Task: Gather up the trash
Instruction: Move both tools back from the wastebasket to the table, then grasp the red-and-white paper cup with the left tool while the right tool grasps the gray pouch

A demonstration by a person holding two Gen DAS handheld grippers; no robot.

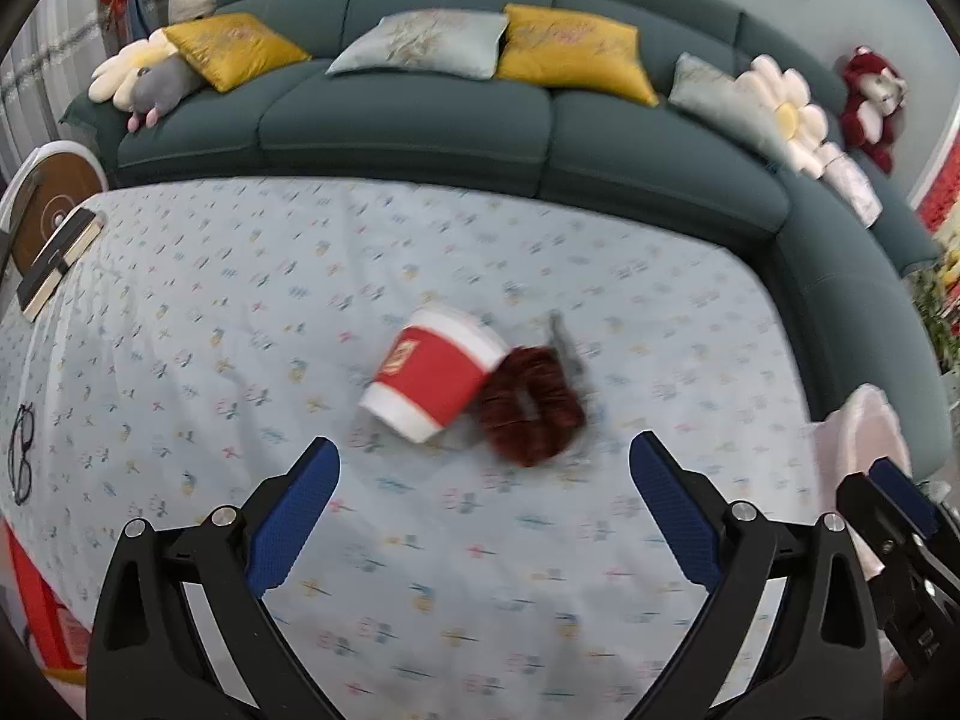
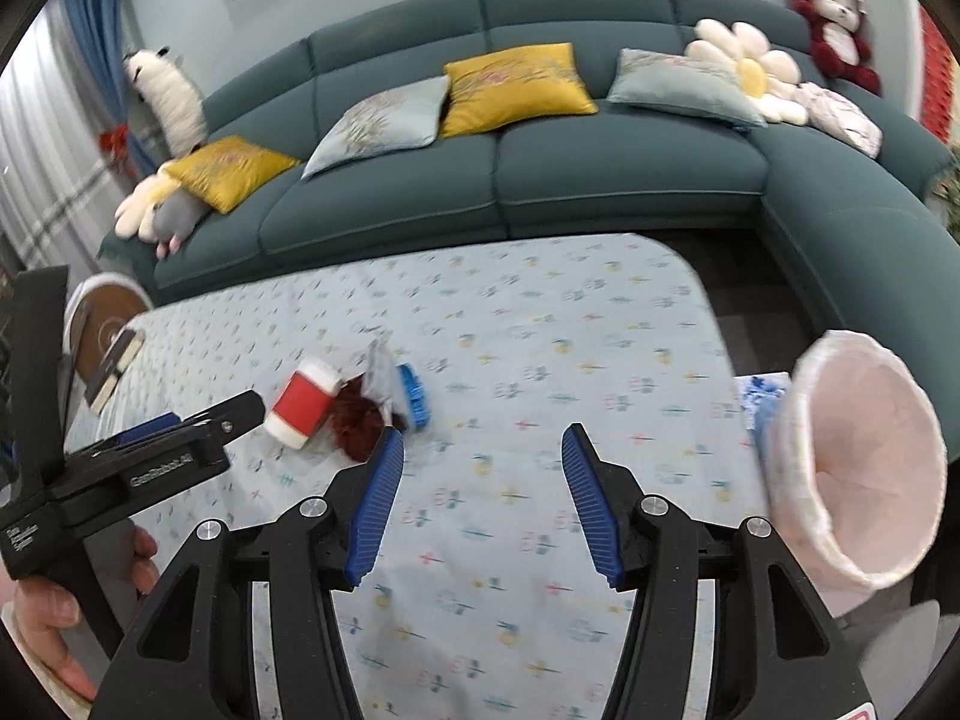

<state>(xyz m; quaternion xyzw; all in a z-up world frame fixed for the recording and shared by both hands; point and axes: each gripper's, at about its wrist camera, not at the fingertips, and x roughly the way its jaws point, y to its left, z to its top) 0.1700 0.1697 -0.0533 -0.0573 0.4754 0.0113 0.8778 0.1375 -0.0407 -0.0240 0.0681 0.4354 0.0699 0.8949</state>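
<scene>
A red paper cup (image 1: 432, 381) with a white lid lies on its side on the flowered tablecloth (image 1: 240, 312). A dark red scrunchie (image 1: 531, 414) touches it. Behind them lie a grey wrapper (image 2: 381, 378) and a blue brush-like thing (image 2: 414, 399). My left gripper (image 1: 485, 453) hangs open just short of the cup and scrunchie, with nothing between its fingers. The right gripper (image 2: 483, 438) is open over bare cloth to the right of the pile. A pink lined basket (image 2: 864, 468) sits tilted beside its right finger. A hand (image 2: 36, 606) holds the left gripper (image 2: 198, 420).
A teal corner sofa (image 1: 420, 126) with cushions and plush toys wraps the table's far and right sides. Books (image 1: 57, 258) and glasses (image 1: 21, 456) lie at the table's left edge, by a round side table (image 1: 51, 204). A blue-patterned item (image 2: 759, 396) lies beside the basket.
</scene>
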